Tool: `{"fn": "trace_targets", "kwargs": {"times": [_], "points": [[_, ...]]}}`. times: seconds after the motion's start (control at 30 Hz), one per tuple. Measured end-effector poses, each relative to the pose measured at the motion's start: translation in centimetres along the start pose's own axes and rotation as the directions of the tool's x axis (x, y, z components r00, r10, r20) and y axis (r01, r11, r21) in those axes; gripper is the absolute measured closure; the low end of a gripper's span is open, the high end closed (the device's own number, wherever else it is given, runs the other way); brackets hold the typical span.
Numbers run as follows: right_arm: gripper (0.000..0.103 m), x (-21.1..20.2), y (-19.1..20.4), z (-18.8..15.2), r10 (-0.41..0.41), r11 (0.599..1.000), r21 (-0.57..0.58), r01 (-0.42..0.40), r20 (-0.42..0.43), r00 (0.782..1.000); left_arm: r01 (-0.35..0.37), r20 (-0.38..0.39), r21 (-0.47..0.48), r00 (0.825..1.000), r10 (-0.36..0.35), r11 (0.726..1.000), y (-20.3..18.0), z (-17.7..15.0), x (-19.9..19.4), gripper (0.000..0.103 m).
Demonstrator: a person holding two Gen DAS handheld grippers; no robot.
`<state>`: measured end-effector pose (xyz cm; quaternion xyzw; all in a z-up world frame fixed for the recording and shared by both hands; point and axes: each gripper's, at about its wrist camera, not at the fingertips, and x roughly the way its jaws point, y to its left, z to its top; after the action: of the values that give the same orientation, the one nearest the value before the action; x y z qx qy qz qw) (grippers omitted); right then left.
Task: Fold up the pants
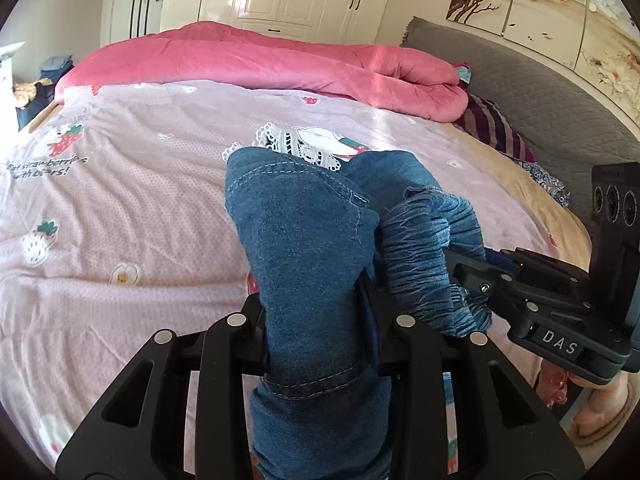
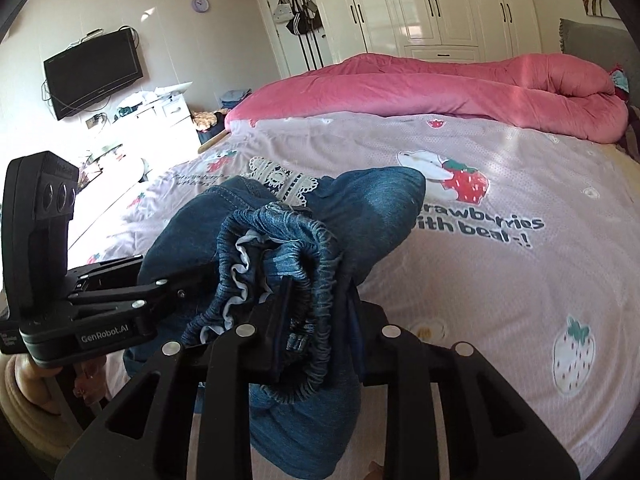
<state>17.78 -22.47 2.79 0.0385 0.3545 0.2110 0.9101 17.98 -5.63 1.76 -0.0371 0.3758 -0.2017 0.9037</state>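
Now | left fingers (image 1: 320, 320) clamp denim pants (image 1: 304, 232) | right fingers (image 2: 316, 320) clamp ruched waistband (image 2: 320, 264)

Left tongs (image 1: 320, 320) and right tongs (image 2: 316, 320) side by side — both clamped on denim, angled downward.

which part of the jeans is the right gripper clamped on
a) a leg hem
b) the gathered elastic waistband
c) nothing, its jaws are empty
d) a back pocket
b: in the right wrist view the right gripper is shut on the ruffled elastic waistband of the jeans, while the left gripper pinches plain denim beside it.
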Motion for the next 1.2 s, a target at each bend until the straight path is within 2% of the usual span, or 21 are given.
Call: {"fn": "trace_targets", "kwargs": {"times": [0.23, 0.5, 0.57, 0.93, 1.2], "points": [[0.079, 3.9, -1.3, 0.6, -0.013, 1.000, 0.024, 0.015, -0.057, 0.998, -0.017, -0.043, -0.023, 0.999, 0.016, 1.000, 1.5, 0.6, 2.8, 0.078], [0.079, 6.6, -3.0, -1.1, -0.001, 0.996, 0.093, 0.014, -0.138, 0.990, -0.025, -0.102, -0.071, 0.995, 0.017, 0.997, 3.1, -1.3, 5.0, 0.078], [0.079, 6.9, -3.6, -1.5, 0.013, 0.993, 0.118, 0.004, -0.143, 0.990, -0.021, -0.106, -0.082, 0.994, 0.013, 0.996, 3.5, -1.5, 5.1, 0.078], [0.069, 7.1, -4.8, -2.7, 0.010, 0.984, 0.175, 0.015, -0.146, 0.989, -0.022, -0.120, -0.120, 0.993, 0.008, 0.993, 4.8, -3.3, 5.5, 0.062], [0.061, 6.8, -3.9, -2.9, -0.064, 0.992, 0.101, 0.077, -0.134, 0.989, -0.033, -0.116, -0.114, 0.993, 0.020, 0.993, 4.8, -3.5, 5.4, 0.057]]}}
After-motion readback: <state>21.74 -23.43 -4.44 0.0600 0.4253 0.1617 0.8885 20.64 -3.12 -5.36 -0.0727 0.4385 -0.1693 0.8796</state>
